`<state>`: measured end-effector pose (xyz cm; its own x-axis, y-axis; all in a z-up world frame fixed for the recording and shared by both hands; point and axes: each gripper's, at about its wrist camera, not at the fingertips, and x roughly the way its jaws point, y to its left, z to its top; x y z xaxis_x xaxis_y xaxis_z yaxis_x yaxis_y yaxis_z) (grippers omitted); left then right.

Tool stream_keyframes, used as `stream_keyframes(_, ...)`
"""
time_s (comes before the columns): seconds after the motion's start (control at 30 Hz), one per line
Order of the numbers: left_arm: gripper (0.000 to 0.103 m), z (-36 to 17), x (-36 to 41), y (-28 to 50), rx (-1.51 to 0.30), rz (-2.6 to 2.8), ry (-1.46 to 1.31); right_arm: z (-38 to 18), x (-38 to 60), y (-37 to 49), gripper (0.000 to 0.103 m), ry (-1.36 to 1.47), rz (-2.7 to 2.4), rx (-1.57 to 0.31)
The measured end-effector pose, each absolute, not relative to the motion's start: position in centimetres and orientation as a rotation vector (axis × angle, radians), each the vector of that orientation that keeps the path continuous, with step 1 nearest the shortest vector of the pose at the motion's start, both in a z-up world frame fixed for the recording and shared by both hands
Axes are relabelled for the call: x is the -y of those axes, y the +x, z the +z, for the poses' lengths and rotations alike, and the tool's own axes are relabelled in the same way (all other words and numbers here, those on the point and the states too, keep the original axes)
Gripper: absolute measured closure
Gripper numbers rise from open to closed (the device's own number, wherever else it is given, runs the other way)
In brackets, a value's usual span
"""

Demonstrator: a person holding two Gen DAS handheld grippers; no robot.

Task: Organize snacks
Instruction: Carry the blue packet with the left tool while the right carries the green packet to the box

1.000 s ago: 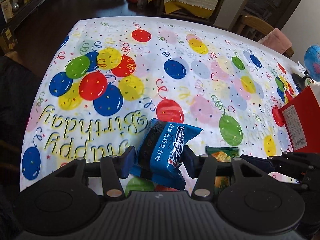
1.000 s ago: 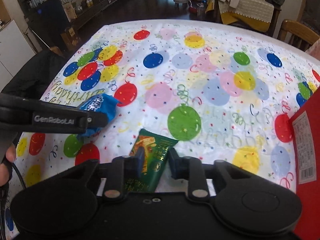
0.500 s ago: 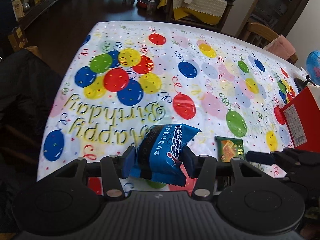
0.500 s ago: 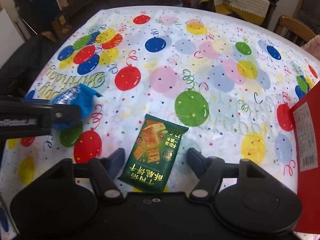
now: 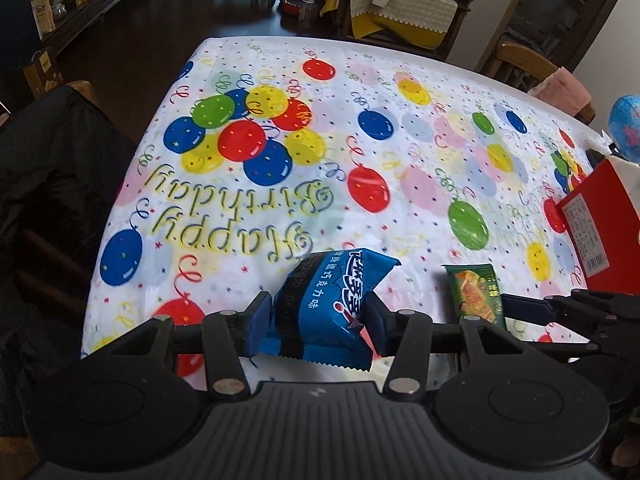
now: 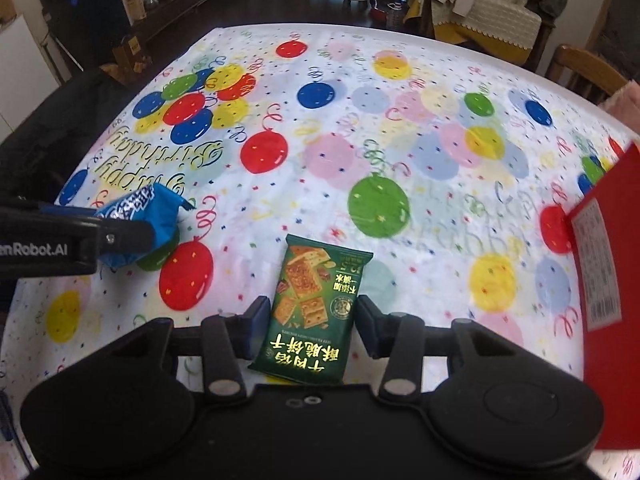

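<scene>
**While both packets are soft foil, grip wants the middle, not the seams**

Left gripper [image 5: 317, 322] is pinching the blue snack packet [image 5: 334, 300] across its puffed middle, packet held clear above the balloon tablecloth [image 5: 360, 140]. Wrapper dents at the pads, so it's light, air-filled and crushable; contents likely brittle.

Right gripper [image 6: 310, 322] has its jaws closing around the green cracker packet [image 6: 316, 312], which lies flat on the cloth between the 2 fingers. I can't see the pads pressing yet; small gaps show on both sides.

Judgement: green packet is thin, glossy, probably slippery. Take it across the short width near mid-length; an end seam would let it flop or slide out. Squeeze lightly: crackers snap.

Red box [image 6: 600, 320] stands at the right edge, well apart from both packets.
</scene>
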<state>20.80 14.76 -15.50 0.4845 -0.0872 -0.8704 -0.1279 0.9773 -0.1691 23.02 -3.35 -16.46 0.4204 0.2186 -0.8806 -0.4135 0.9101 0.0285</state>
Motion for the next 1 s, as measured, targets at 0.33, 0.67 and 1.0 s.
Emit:
stream_keyframes(0.33, 0.055, -13.3, -11.2, 18.1, -1.046, -0.014, -0.238, -12.9, 8.2, 19.8, 0.059, -0.135, 0.422, -1.041)
stream_keyframes(0.67, 0.055, -9.6, -6.5, 15.5, -0.997, -0.030, -0.239, -8.7, 13.7, 16.7, 0.059, -0.112, 0.452, -0.974)
stream_keyframes(1.0, 0.055, -5.6, 0.3, 14.8, -0.934, -0.094, -0.229, -5.1, 21.0, 15.4, 0.058, -0.052, 0.428, -0.909)
